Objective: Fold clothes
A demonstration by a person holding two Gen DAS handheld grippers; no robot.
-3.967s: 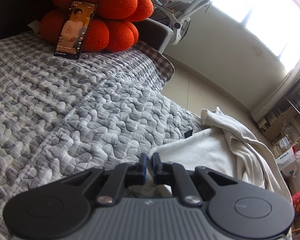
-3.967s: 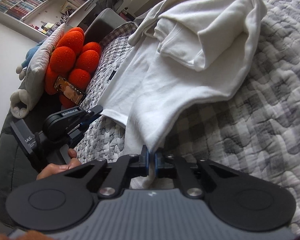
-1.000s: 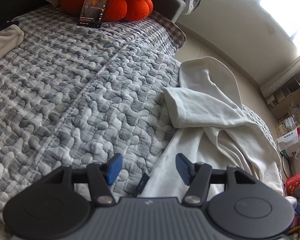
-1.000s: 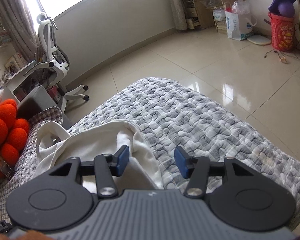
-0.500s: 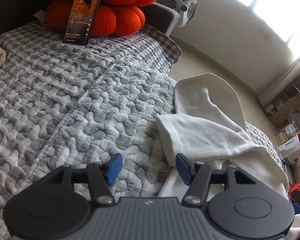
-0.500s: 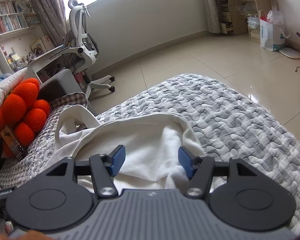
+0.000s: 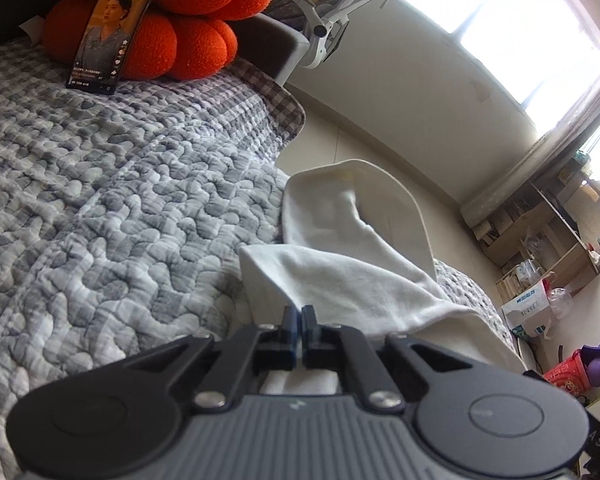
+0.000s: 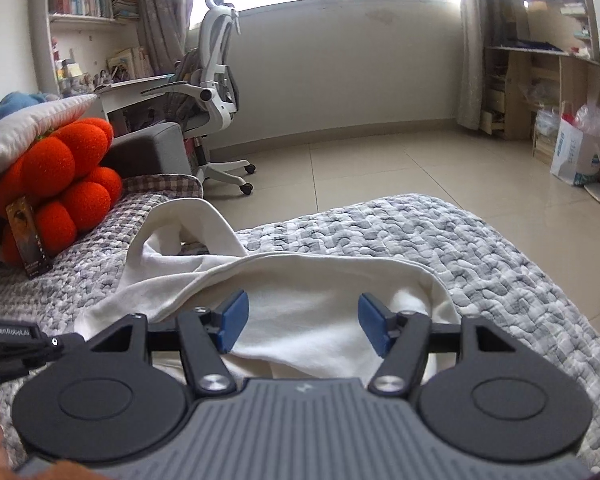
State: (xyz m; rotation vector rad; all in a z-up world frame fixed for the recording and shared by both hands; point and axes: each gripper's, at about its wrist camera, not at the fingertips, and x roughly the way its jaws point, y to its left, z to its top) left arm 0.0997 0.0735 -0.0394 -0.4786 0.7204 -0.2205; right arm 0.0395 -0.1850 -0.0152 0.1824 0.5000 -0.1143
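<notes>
Garment (image 7: 340, 284) pinched in left jaws; lies under opening right jaws.

Cream-white garment (image 7: 352, 280) lies rumpled, part-folded on grey quilt (image 7: 100, 200) w/ hood toward floor edge.

**Soft cloth, matt plastic, glossy tile**

The white garment (image 7: 352, 280) under the left tool (image 7: 299, 322) is soft, matt knit cloth, slightly fuzzy, with a smooth folded hem. The same cloth lies between the blue pads (image 8: 231, 318) of the right tool (image 8: 302, 322), which look like smooth rubbery plastic. Both tools have matt black plastic bodies, a ribbed grey grip and small shiny metal screws. The bed cover (image 7: 112, 216), left of the left tool, is puckered quilted cloth in grey and white. Beyond it the orange cushion (image 7: 188, 20) looks coarse and nubbly, and the phone (image 7: 110, 34) leaning on it has a glossy screen. Ahead of the right tool the floor (image 8: 400, 176) is glossy tile.
</notes>
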